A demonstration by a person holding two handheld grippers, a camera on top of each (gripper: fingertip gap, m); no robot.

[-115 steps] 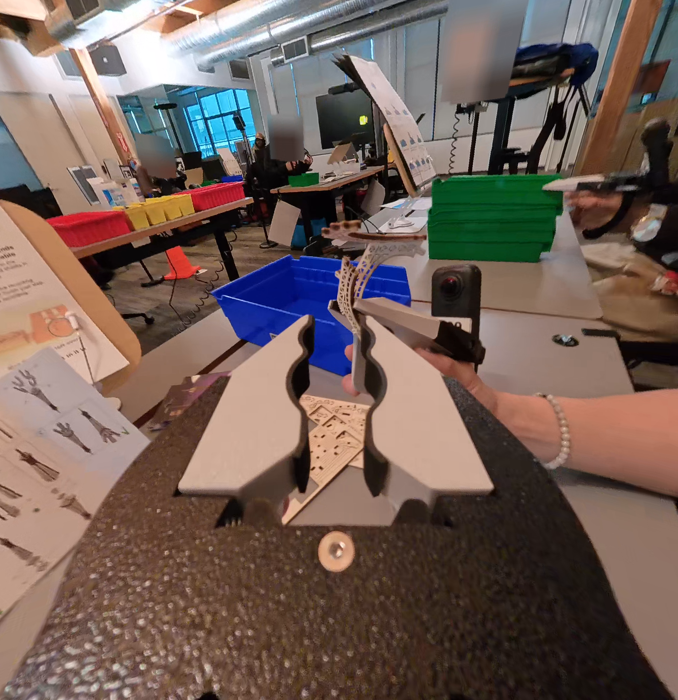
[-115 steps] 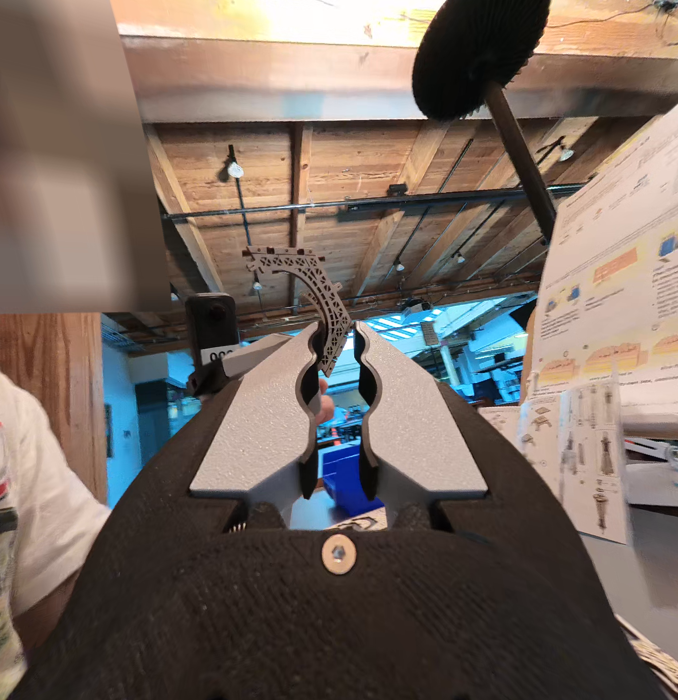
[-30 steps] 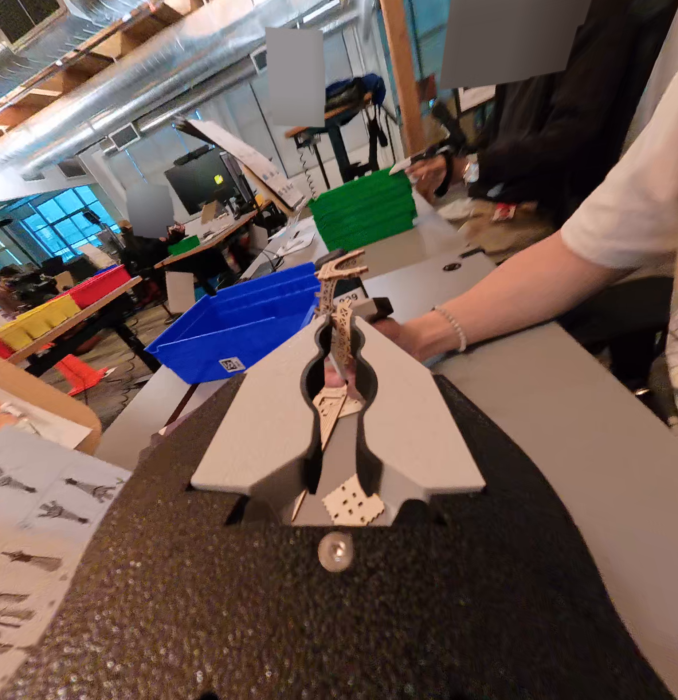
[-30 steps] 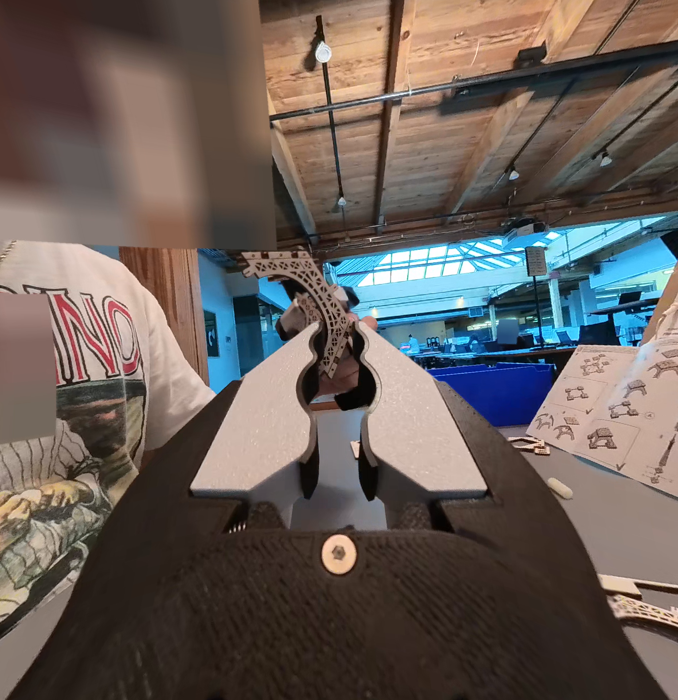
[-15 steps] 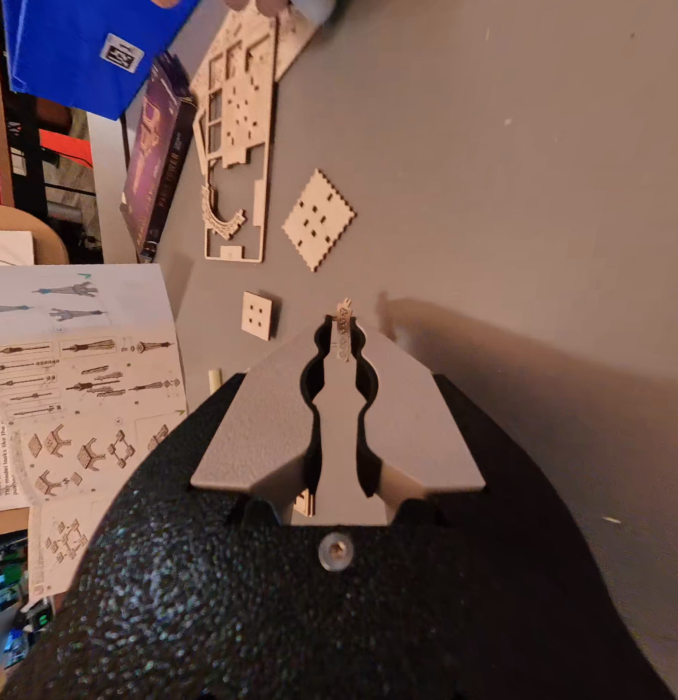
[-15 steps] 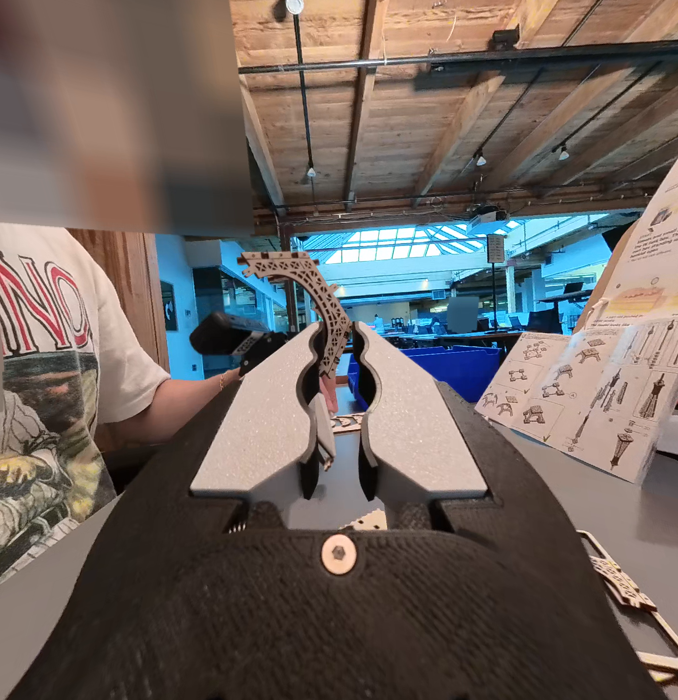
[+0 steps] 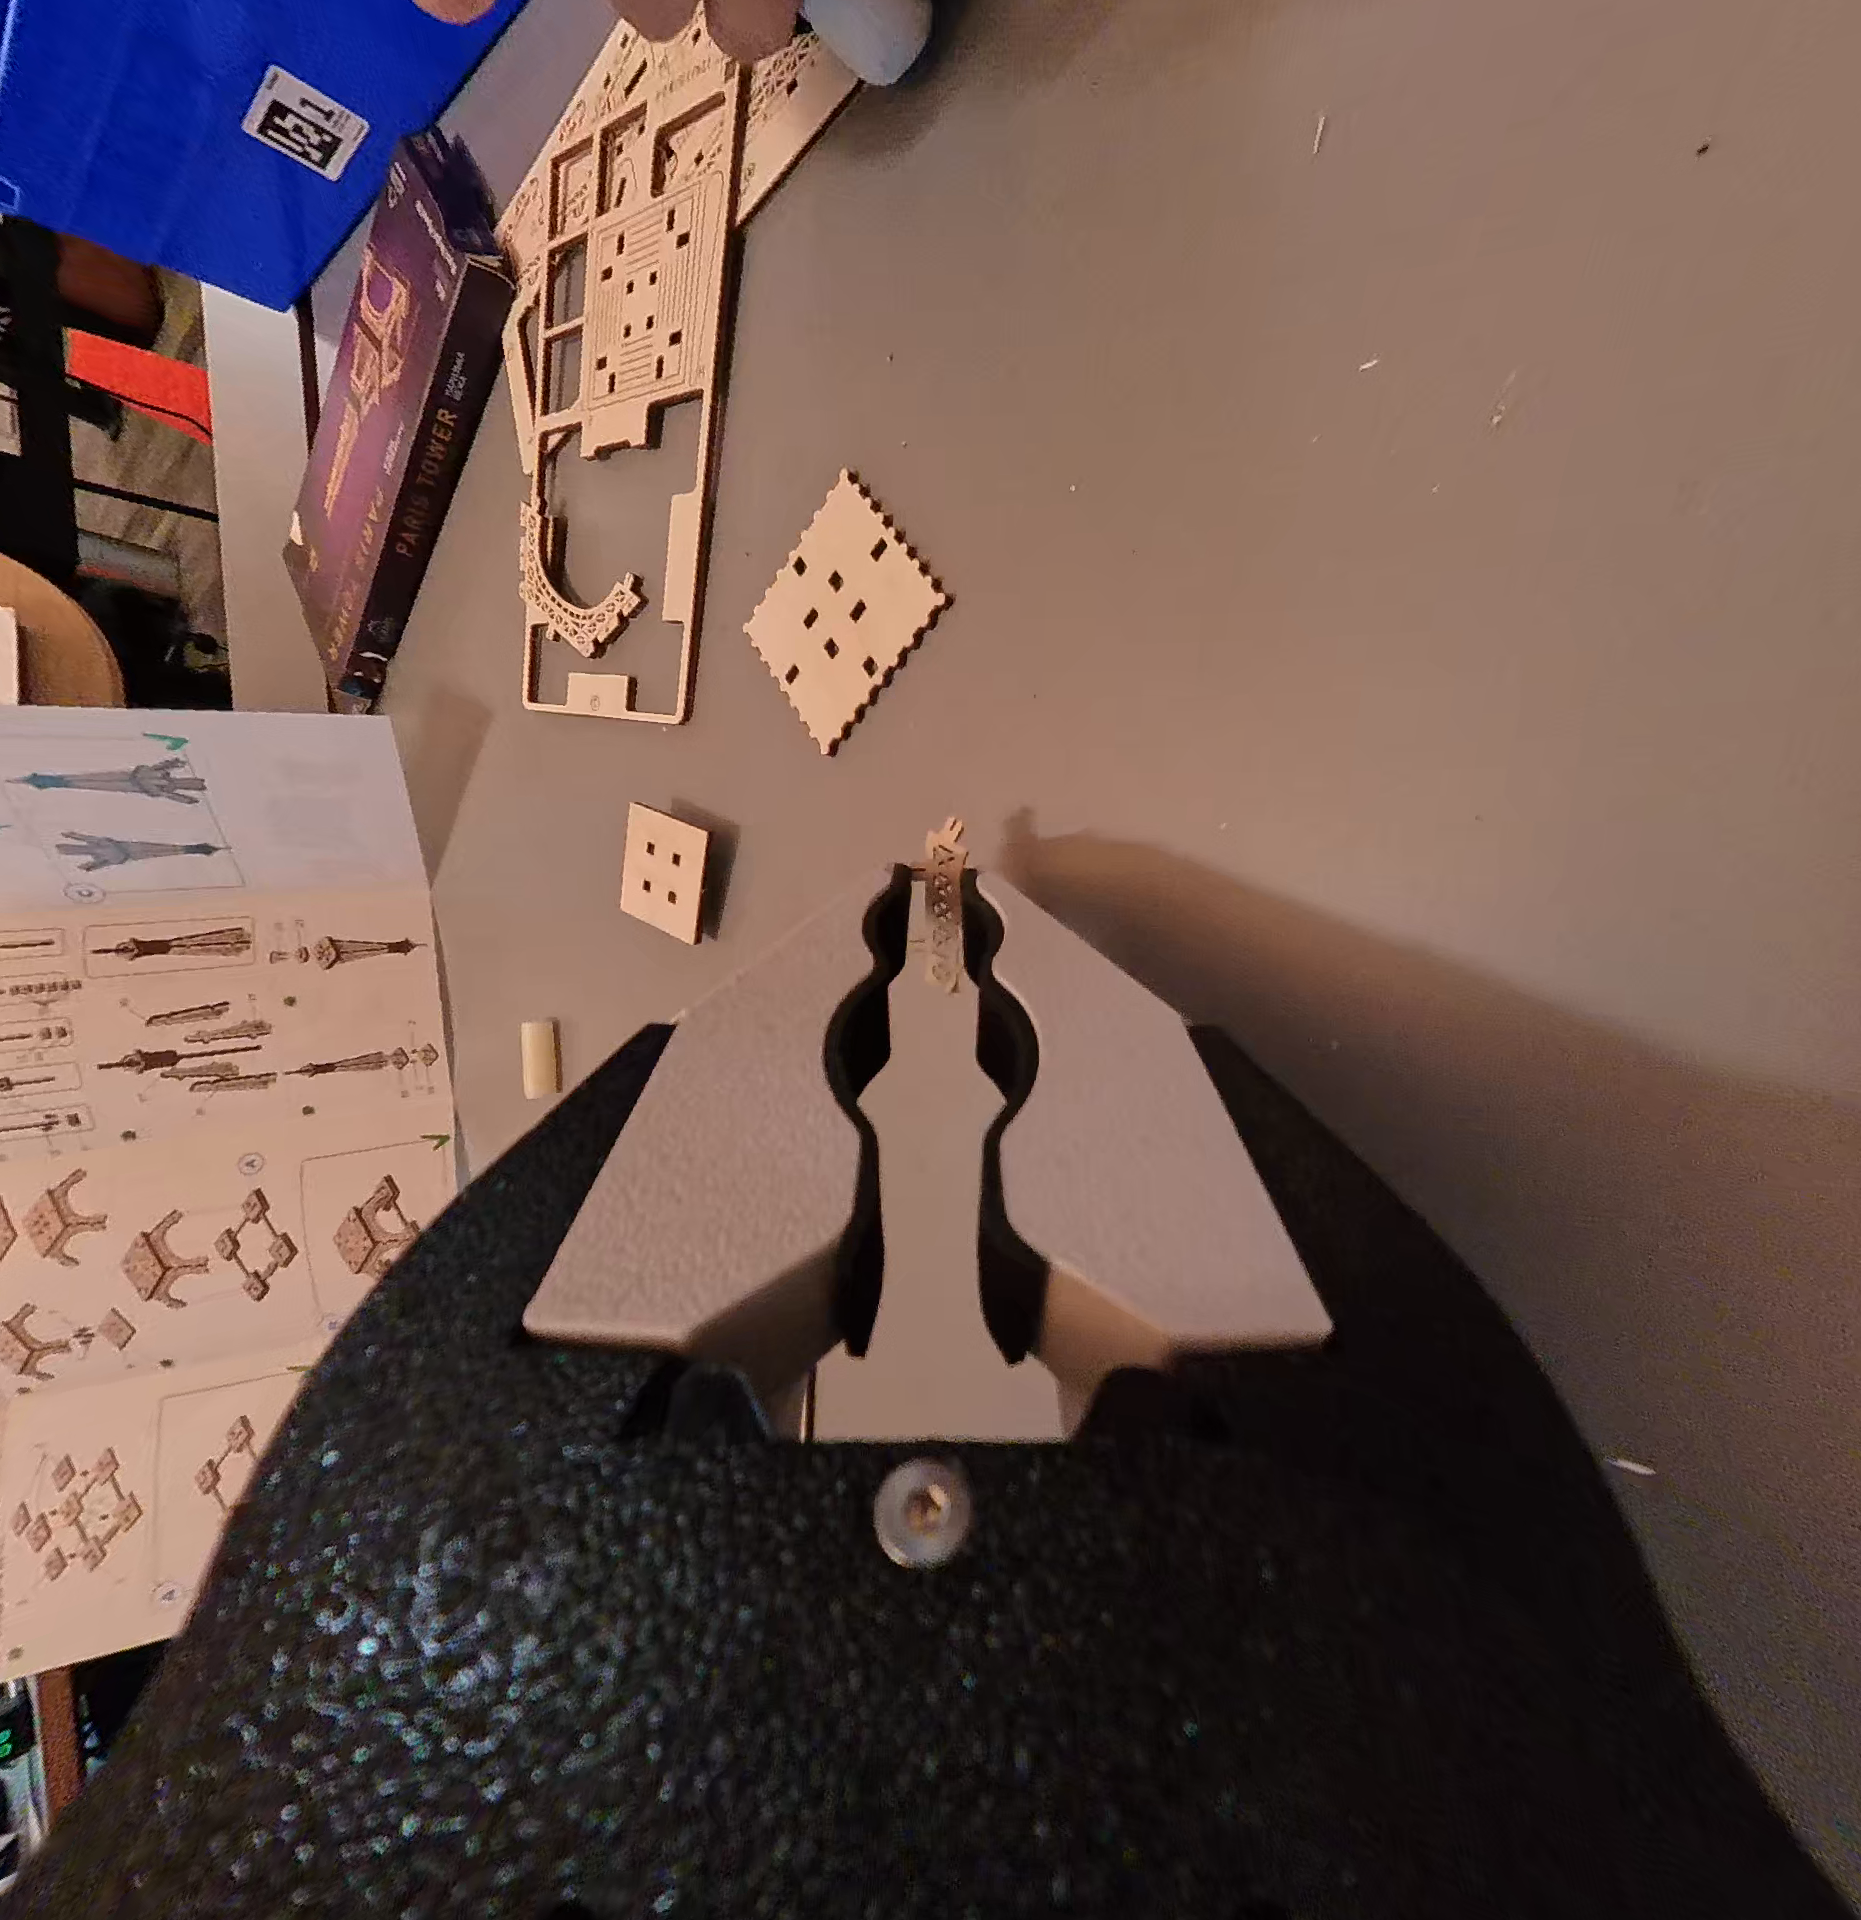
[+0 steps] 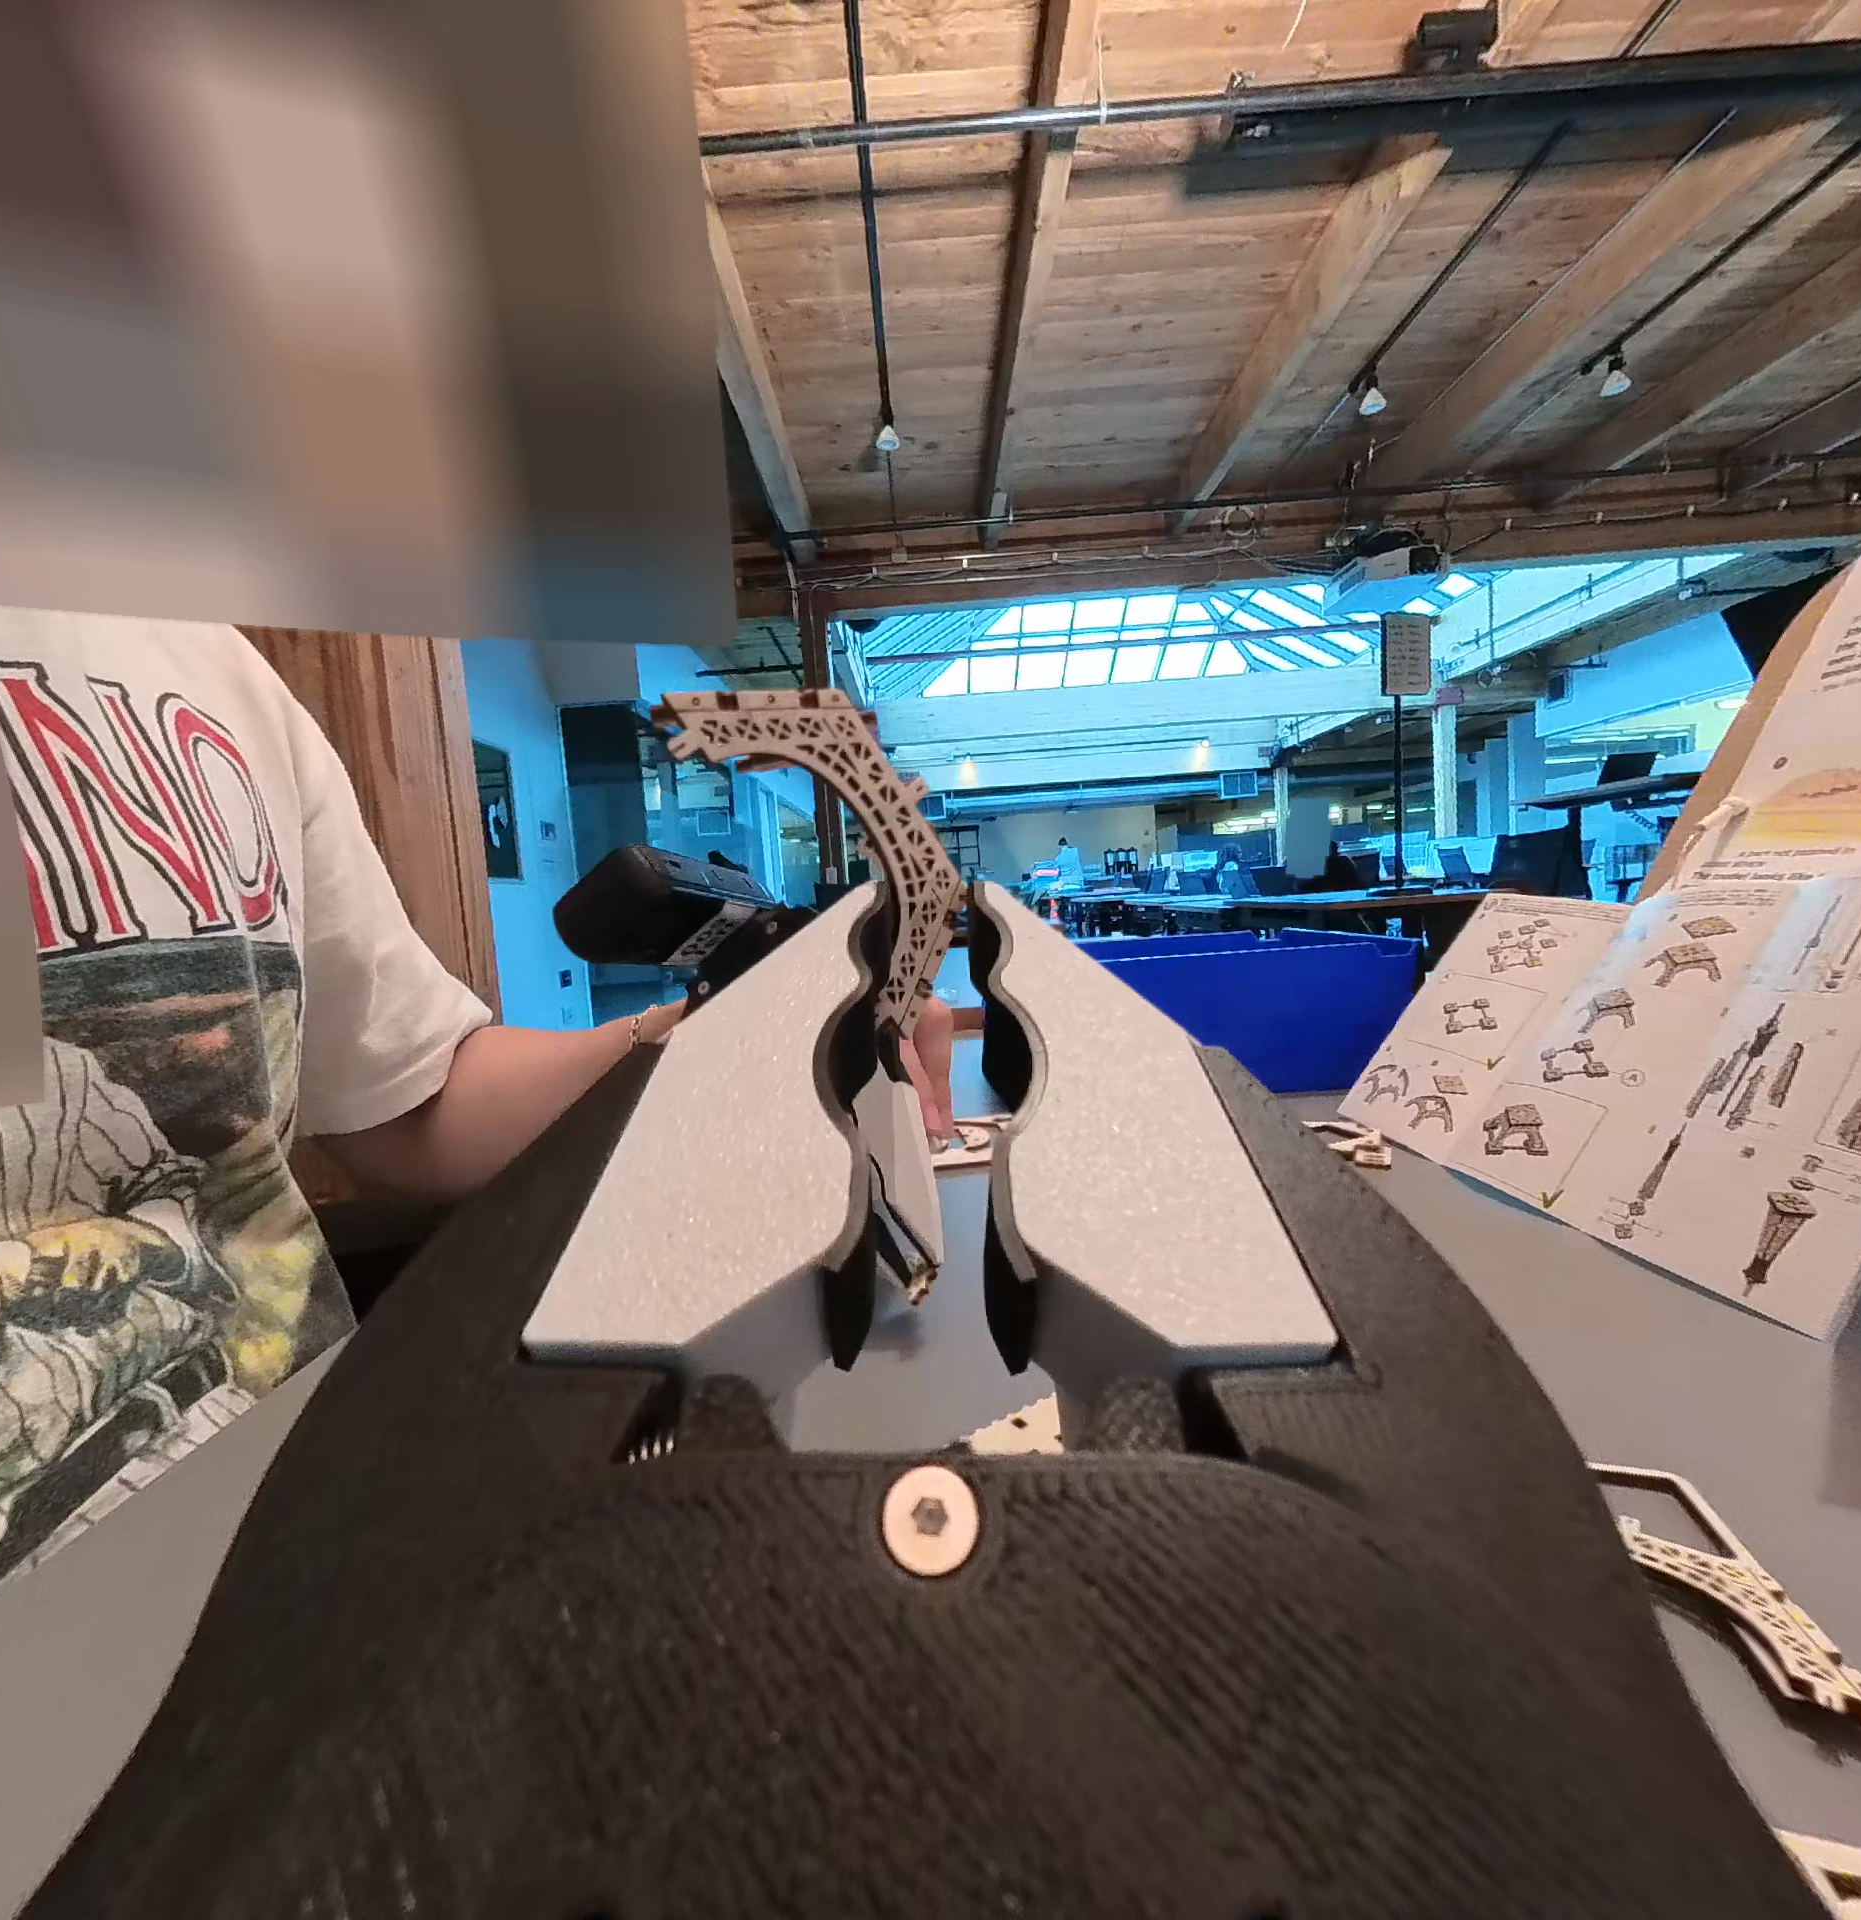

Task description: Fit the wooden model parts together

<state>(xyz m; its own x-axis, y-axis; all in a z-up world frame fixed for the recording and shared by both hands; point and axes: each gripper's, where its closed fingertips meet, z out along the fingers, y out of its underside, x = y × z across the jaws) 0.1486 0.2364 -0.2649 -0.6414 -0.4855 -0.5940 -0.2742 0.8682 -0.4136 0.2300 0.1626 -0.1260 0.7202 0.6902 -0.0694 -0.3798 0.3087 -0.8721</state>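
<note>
My left gripper [image 7: 936, 883] points down at the grey table [image 7: 1321, 520], shut on a thin wooden part [image 7: 944, 914] seen edge-on at its tips. Ahead of it lie a large square wooden plate with holes [image 7: 848, 611], a small square plate [image 7: 666, 871] and a cut-out wooden sheet [image 7: 619, 436]. My right gripper [image 8: 931, 904] is held level, shut on a curved lattice part [image 8: 884, 821] that arches up and left from its tips. The left gripper's black body [image 8: 645, 920] shows behind it, lower and tilted down.
A purple box [image 7: 396, 416], a blue bin [image 7: 178, 125] and an instruction sheet [image 7: 178, 1091] lie left of the parts. A small white peg [image 7: 539, 1058] lies near the sheet. Fingers of a hand [image 7: 739, 21] rest on the wooden sheet. More wooden pieces [image 8: 1778, 1642] lie at the lower right. The left gripper's tips are roughly 20 cm from the right gripper's.
My left gripper has swung from level to pointing down at the table, still holding its thin part. The right gripper keeps the curved part and has barely moved.
</note>
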